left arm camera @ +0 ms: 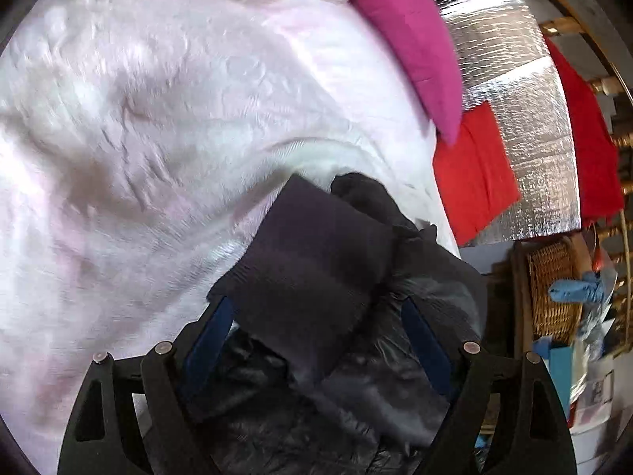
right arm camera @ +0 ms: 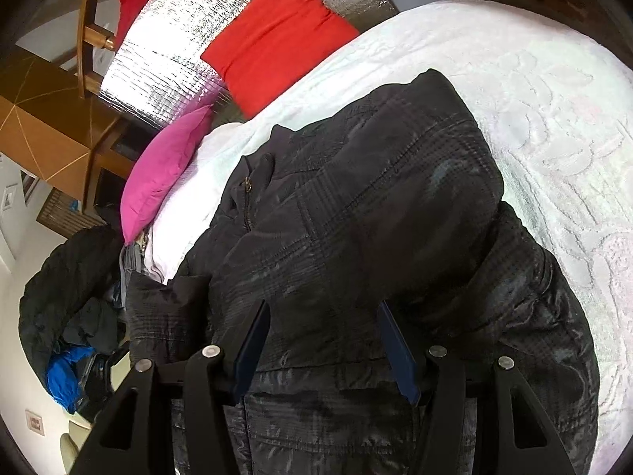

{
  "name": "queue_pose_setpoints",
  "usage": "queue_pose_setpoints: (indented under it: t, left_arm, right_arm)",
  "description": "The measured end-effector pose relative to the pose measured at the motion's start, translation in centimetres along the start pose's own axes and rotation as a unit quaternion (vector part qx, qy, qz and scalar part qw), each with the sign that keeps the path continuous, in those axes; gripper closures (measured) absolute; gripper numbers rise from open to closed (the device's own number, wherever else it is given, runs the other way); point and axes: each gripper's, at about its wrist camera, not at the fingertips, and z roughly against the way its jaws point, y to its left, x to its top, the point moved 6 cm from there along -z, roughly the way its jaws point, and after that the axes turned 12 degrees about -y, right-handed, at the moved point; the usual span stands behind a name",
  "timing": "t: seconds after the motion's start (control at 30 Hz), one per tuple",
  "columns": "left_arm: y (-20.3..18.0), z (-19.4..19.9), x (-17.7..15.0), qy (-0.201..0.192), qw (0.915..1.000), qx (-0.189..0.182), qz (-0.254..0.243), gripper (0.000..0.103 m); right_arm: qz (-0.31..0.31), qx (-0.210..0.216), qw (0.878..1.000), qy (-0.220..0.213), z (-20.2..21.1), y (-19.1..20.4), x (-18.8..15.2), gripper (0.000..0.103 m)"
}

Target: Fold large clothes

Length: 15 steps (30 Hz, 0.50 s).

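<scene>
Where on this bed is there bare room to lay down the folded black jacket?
The white textured bedspread lies bare beyond the shiny black quilted jacket, up to the red cushion. In the left wrist view, bare bedspread also runs from the jacket to the magenta pillow. It is crowded at the bed's edge beside the magenta pillow, where dark clothes pile up.

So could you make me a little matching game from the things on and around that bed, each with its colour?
Things:
1. jacket
2. pillow
3. bedspread
4. basket

Colours:
A. pale pink-white
B. tan wicker
C. black
D. magenta

Pairs: 1-C, 2-D, 3-A, 4-B
</scene>
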Motion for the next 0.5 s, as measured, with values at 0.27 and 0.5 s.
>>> queue_pose_setpoints:
  t: [0.27,0.5]
  left_arm:
    - [-1.1,-0.8,0.7,-0.041,0.9991,-0.004,-0.007,0.098]
    - [-7.3,-1.0,-2.6,-0.008,0.9924,-0.025,-0.120,0.102]
  right_arm:
    - [0.008,-0.002,1.000,0.001,-0.2,0.0,-0.1,0.042]
    - [0.006,0.002,1.000,-0.005,0.3,0.1,0.0,0.042]
